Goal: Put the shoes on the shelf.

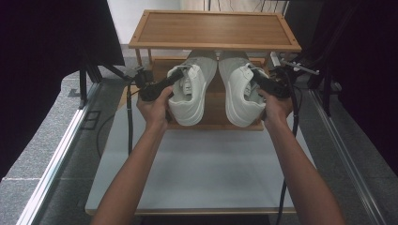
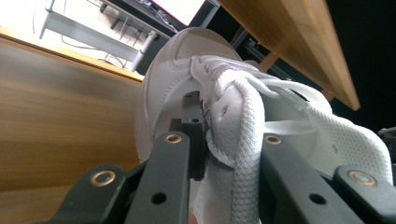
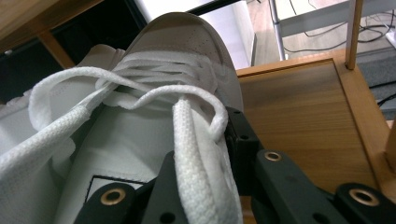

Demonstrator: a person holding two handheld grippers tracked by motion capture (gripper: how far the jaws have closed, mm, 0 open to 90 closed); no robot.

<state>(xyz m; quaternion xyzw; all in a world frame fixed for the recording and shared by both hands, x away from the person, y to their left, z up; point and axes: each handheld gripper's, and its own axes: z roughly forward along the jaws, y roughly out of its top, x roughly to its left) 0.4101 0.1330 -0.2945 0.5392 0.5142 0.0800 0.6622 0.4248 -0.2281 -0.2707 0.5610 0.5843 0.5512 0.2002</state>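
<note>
Evidently midway through shelving a pair of white sneakers on a two-tier wooden rack (image 1: 215,46). Left gripper (image 1: 174,79) clamped on the collar of the left shoe (image 1: 187,96), one jaw inside the opening and one outside, laces (image 2: 247,154) draped between the jaws. Right gripper (image 1: 256,78) closed likewise on the collar of the right shoe (image 1: 241,93), one jaw tucked inside by the tongue. Both shoes ahead of the grippers, toes pointing away and already under the top shelf, soles turned up toward the high camera, heels tipped back over the front edge of the lower shelf (image 1: 213,125). Hard to tell whether the toes touch the lower board or hang just above it. Done, by the look of it: both shoes picked up and brought to the rack, toes in. Left to do: push further in, level the soles onto the board side by side, then let go and draw back over the white table (image 1: 202,178).
</note>
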